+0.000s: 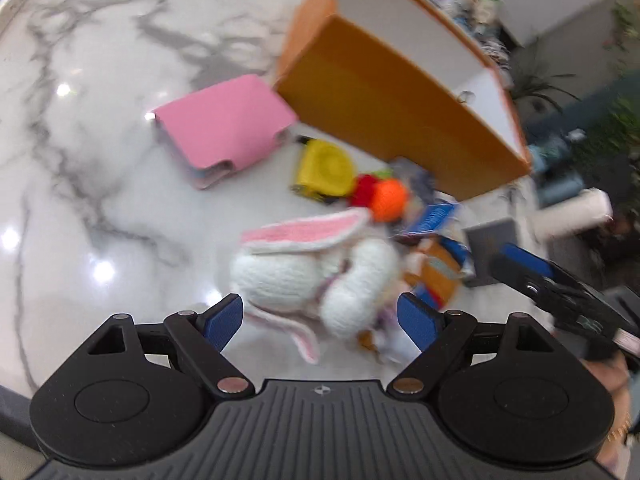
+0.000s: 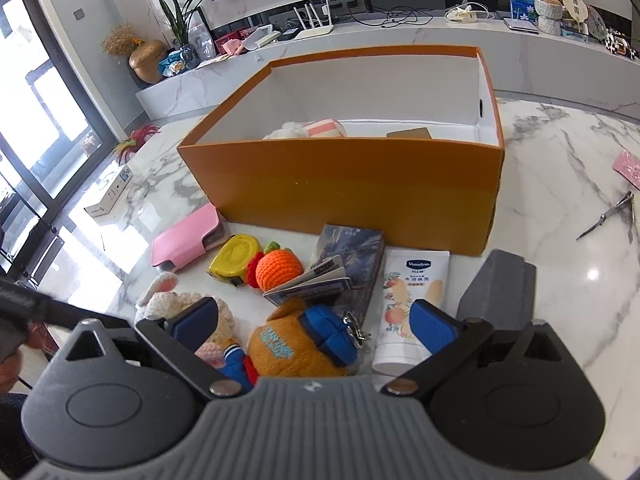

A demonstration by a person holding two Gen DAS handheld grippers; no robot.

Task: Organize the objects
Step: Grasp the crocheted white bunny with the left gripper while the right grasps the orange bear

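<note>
Orange box (image 2: 360, 196) held only two or three items; most clutter remained on the desk (image 2: 560, 152). Left gripper (image 1: 320, 316) stood wide around the crocheted rabbit (image 1: 312, 276); right gripper (image 2: 316, 326) wide, empty.

The orange box (image 2: 344, 188) stands open at the top, its white floor mostly bare past a striped item (image 2: 320, 128) and a brown card (image 2: 410, 134). In front of its near wall, pink case (image 2: 186, 238), tape measure (image 2: 234, 256), crocheted orange (image 2: 278, 268), booklets (image 2: 344, 264) and Vaseline tube (image 2: 408, 304) crowd the table (image 2: 560, 200); right of the box, the marble lies open up to the scissors (image 2: 608, 216).
</note>
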